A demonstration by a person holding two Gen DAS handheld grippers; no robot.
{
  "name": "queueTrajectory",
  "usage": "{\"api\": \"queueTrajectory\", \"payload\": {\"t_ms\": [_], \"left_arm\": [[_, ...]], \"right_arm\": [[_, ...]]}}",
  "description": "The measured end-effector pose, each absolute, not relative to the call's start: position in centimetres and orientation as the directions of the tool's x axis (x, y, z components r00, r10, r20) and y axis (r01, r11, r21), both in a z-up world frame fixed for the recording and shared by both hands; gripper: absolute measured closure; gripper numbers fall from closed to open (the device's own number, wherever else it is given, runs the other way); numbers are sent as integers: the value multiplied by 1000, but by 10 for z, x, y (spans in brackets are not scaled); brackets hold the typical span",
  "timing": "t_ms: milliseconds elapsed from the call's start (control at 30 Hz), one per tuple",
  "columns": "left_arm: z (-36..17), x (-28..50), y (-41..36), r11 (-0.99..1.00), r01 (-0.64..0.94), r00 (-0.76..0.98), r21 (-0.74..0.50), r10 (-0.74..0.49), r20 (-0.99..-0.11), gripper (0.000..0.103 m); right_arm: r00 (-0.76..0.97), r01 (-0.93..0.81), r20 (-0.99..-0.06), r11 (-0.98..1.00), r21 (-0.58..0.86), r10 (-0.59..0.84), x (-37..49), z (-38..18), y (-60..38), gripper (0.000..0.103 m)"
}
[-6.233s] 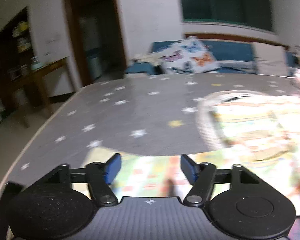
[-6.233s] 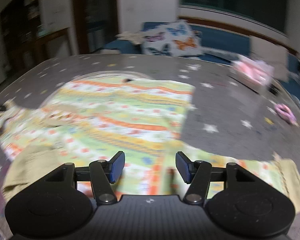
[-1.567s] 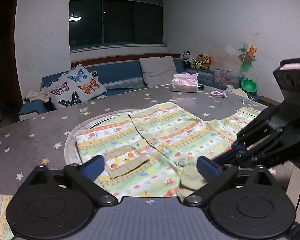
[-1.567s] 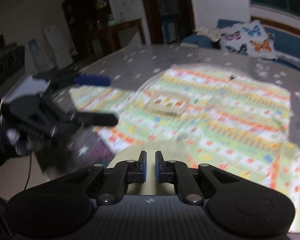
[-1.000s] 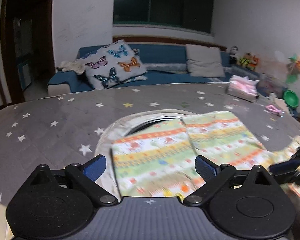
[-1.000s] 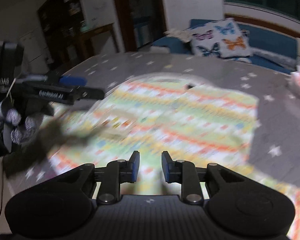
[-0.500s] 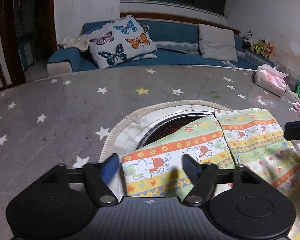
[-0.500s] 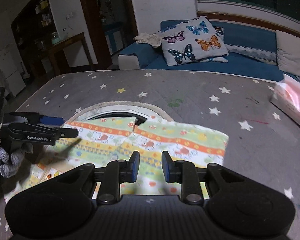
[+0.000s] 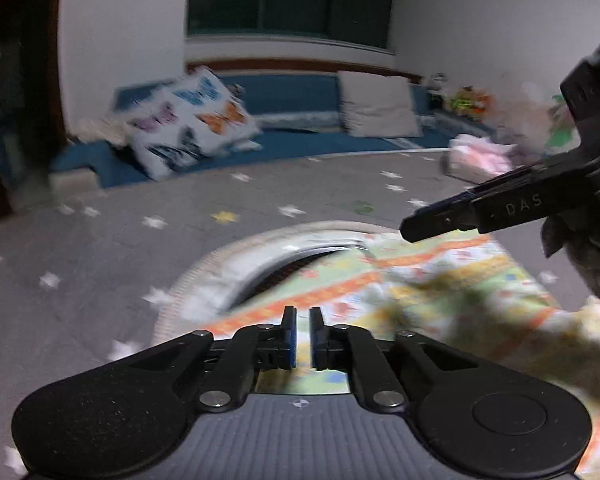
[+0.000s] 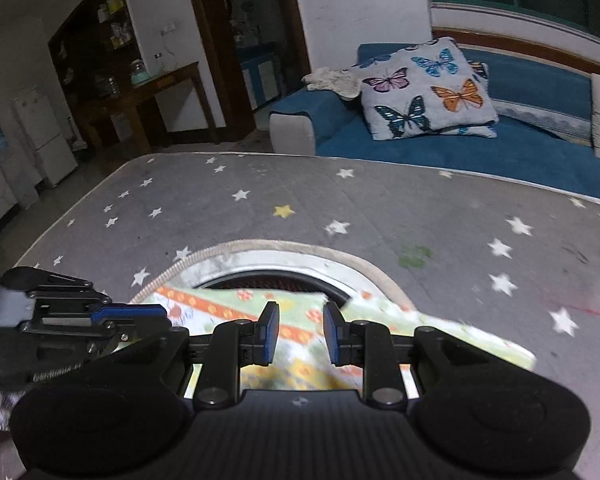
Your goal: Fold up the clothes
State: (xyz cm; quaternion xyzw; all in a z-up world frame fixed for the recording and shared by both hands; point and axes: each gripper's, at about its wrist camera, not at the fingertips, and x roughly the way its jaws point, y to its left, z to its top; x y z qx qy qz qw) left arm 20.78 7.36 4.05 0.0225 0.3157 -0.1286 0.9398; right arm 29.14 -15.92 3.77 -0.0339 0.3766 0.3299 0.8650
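Striped green-and-orange cotton, the garment [image 10: 300, 320] lies on the grey starred worktop [image 10: 380, 208], its far hem running left to right across both views, just ahead of the fingertips. The left gripper [image 9: 302, 332] sits low over that hem's left stretch with its fingers nearly together; whether cloth is caught between them cannot be told (the view is blurred). The right gripper [image 10: 300, 330] hangs over the middle with fingers partly apart, holding nothing. Judging by this, the left is nearer a grasp.
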Motion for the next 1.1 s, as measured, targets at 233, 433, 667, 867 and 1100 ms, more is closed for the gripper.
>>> {"api": "queueTrajectory", "payload": {"t_ms": [233,433,667,867,1100], "left_arm": [[32,224,96,993,117,783,-1,-93,-615,42],[18,238,99,985,149,735,-87,-169,-656,85],[44,204,85,961,248,779,-123,-273,-564,102],[50,186,64,932,356,768,-72,-335,-545,102],[46,200,76,976,219,823,-4,-187,-537,87]], "right_arm": [[452,-626,-687,751,211,569,302,23,-131,80],[445,-622,-690,751,220,571,302,18,-131,80],[472,-618,-666,756,216,577,298,35,-142,80],[470,-621,-650,747,237,597,302,38,-133,80],[454,-627,-654,738,248,605,305,31,-126,80]]}}
